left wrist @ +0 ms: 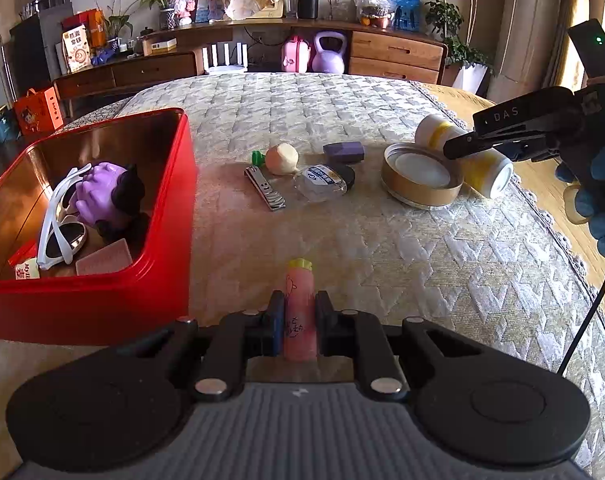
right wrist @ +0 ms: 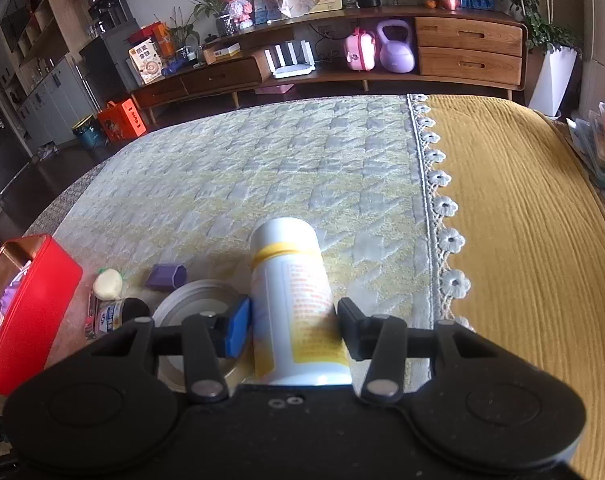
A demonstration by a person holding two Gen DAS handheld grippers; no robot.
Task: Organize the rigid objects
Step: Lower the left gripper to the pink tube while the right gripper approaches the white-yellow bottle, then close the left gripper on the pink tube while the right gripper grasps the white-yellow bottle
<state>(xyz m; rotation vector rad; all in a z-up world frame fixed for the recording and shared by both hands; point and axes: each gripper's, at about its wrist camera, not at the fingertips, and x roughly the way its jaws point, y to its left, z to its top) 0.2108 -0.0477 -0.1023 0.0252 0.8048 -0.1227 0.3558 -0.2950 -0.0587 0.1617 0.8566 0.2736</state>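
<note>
In the left wrist view my left gripper (left wrist: 298, 308) is shut on a pink tube with a yellow cap (left wrist: 299, 280), low over the quilted cover. To its left stands an open red tin (left wrist: 170, 184) holding white sunglasses (left wrist: 58, 216) and a purple toy (left wrist: 102, 196). In the right wrist view my right gripper (right wrist: 294, 312) has both pads against a white bottle with a yellow band (right wrist: 286, 264), which lies on its side. From the left wrist view the same bottle (left wrist: 486, 168) lies beside a round gold tin lid (left wrist: 420, 178), with the right gripper (left wrist: 462, 148) on it.
On the cover between the tin and the lid lie a nail clipper (left wrist: 264, 188), a cream ball (left wrist: 282, 158), a clear bottle with a black cap (left wrist: 322, 182) and a purple block (left wrist: 343, 151). A mustard blanket (right wrist: 522, 240) covers the right side. A blue-gloved hand (left wrist: 598, 208) holds the right gripper.
</note>
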